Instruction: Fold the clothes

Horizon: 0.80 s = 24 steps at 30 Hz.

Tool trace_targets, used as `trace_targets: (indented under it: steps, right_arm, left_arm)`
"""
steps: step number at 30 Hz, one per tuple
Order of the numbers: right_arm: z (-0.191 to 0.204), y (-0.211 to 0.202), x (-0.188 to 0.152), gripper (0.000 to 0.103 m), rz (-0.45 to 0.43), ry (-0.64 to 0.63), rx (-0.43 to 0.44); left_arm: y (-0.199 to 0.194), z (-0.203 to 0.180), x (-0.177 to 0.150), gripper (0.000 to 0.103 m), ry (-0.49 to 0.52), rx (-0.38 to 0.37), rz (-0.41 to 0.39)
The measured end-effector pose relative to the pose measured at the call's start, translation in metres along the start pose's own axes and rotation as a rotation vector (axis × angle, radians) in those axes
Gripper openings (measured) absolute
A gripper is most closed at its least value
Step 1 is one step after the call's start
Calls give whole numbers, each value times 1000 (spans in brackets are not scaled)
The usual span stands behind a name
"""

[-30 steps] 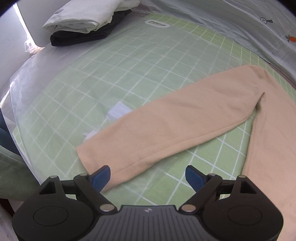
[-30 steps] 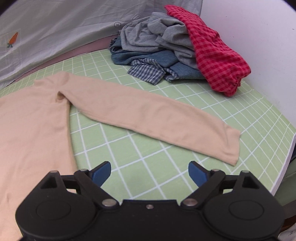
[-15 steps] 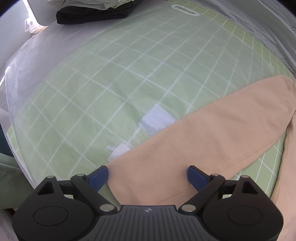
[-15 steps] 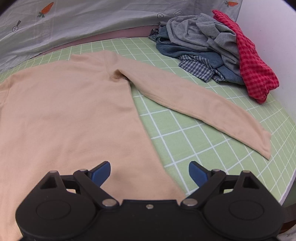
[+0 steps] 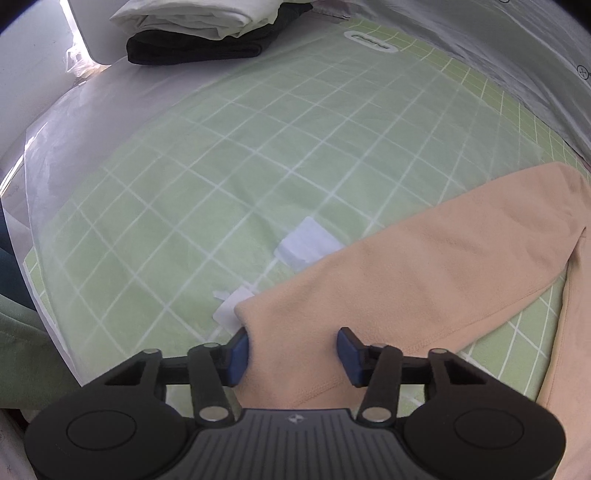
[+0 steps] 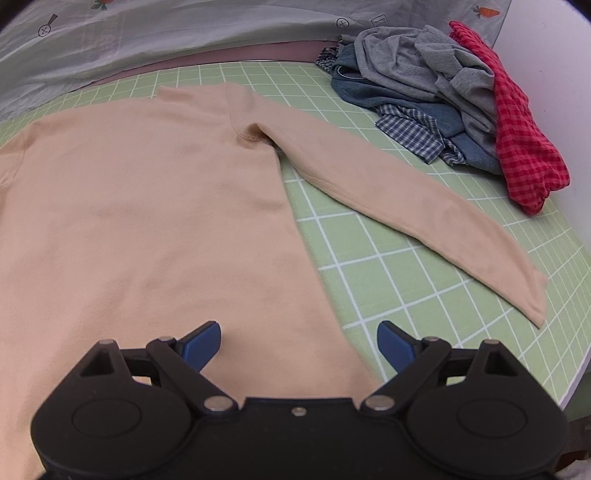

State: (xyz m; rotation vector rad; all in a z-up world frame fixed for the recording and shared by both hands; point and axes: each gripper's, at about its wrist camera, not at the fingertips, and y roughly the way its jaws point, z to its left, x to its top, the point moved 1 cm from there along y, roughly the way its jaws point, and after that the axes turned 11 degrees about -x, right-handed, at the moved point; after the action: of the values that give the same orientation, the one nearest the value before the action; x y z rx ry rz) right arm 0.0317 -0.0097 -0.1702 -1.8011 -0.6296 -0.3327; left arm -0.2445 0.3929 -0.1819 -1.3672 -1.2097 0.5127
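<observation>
Closing on the cuff end of a sleeve (image 5: 424, 273), the left gripper (image 5: 291, 350) has its blue pads either side of the peach fabric, which bunches up between them; the right gripper (image 6: 299, 341) hangs wide, nothing between its pads, over the lower body of the same peach sweater (image 6: 147, 206); only the left wrist view shows the clear plastic sheet (image 5: 92, 122) over the green gridded mat (image 5: 258, 155), two white labels under it beside the cuff, and a folded white and black stack (image 5: 207, 29) at the far edge; only the right wrist view shows the sweater's flat, spread torso, its other sleeve (image 6: 406, 206) angled out straight to the mat's rim, and a rumpled heap of grey, denim, checked and red clothes (image 6: 461, 103) just past it; the sweater is soft, fleecy, with stitched seams; open mat lies between sleeve and torso on both sides; the bench (image 6: 546, 350) edge curves close on the right.
</observation>
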Motion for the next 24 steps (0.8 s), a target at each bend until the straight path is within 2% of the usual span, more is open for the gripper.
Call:
trace_targets:
  steps: [1, 3, 7, 11, 14, 20, 24]
  right_arm:
    - [-2, 1, 0, 92, 3, 3, -1]
    - [-7, 5, -1, 92, 9, 12, -2]
    - [-22, 10, -1, 92, 14, 37, 6]
    - [-41, 17, 0, 92, 19, 66, 7]
    - [-57, 25, 2, 92, 20, 81, 4]
    - [-101, 40, 13, 92, 11, 123, -3]
    - [-130, 52, 25, 92, 3, 155, -14]
  left_arm:
    - [-4, -4, 0, 11, -6, -19, -8]
    - [-12, -12, 1, 9, -16, -60, -25]
    - [-32, -43, -4, 6, 66, -112, -66]
    - [-43, -92, -7, 6, 140, -196, -94]
    - [-47, -135, -17, 6, 209, -263, -94]
    - [-59, -241, -43, 5, 450, -383, -108]
    - [-63, -303, -60, 8, 552, -459, -90]
